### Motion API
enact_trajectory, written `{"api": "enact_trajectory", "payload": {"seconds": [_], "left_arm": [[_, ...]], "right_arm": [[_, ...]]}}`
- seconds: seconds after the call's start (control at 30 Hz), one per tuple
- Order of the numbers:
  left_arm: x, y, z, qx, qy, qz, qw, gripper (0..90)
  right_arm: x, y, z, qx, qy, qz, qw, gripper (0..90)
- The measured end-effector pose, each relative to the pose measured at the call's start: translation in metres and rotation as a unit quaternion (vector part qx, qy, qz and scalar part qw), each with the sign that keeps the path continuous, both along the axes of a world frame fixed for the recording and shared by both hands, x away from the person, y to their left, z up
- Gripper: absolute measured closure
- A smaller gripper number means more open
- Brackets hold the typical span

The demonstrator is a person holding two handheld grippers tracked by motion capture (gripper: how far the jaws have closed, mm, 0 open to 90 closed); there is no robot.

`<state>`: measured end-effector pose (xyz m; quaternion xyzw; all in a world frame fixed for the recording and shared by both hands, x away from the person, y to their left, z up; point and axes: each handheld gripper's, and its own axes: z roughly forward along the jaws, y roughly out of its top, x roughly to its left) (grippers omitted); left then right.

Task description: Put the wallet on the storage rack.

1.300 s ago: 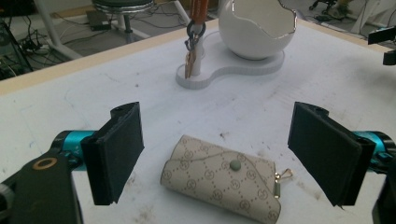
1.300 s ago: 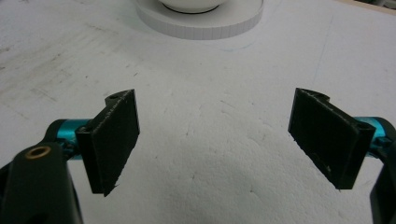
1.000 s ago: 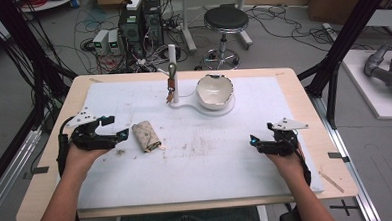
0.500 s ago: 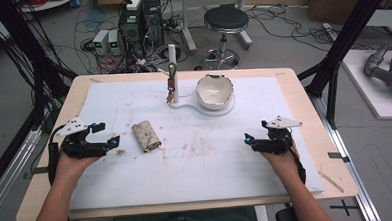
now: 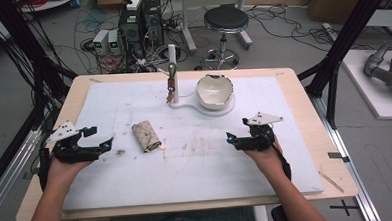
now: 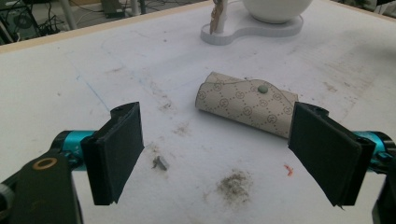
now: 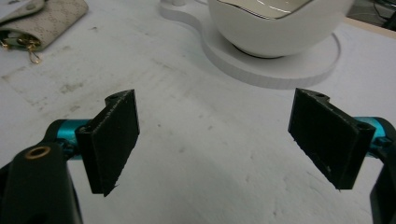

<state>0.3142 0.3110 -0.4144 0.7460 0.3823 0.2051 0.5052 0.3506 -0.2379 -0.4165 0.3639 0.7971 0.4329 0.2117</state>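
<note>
Small beige monogram-patterned key pouch (image 5: 146,136) with a round snap button, flap closed, lying flat on the white table cover, left of centre. Gold clips protrude from its open end (image 7: 29,50).

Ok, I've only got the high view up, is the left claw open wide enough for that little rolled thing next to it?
Observer: Yes. In the left gripper view the left claw is open wide, and the pouch lies just beyond its jaws, untouched.
Operator: What is the pouch like up close?
Observer: Beige with a printed pattern, and its flap is shut by a round stud.
Operator: And the right claw?
Observer: The right claw is open too, with nothing between its jaws. Its view shows a gold clasp hanging from the pouch's end.
</note>
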Motion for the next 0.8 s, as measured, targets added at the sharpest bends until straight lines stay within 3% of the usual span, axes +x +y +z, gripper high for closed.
{"api": "enact_trajectory", "payload": {"seconds": [0.43,0.8], "left_arm": [[-0.01,0.015,-0.001,0.002,-0.002,0.024,0.9997,18.1],[-0.017,0.022,-0.002,0.005,-0.003,0.027,0.9996,18.1]], "right_arm": [[0.009,0.046,0.006,0.016,0.003,0.037,0.9992,16.6],[0.013,0.099,0.014,0.019,0.009,0.066,0.9976,16.6]]}}
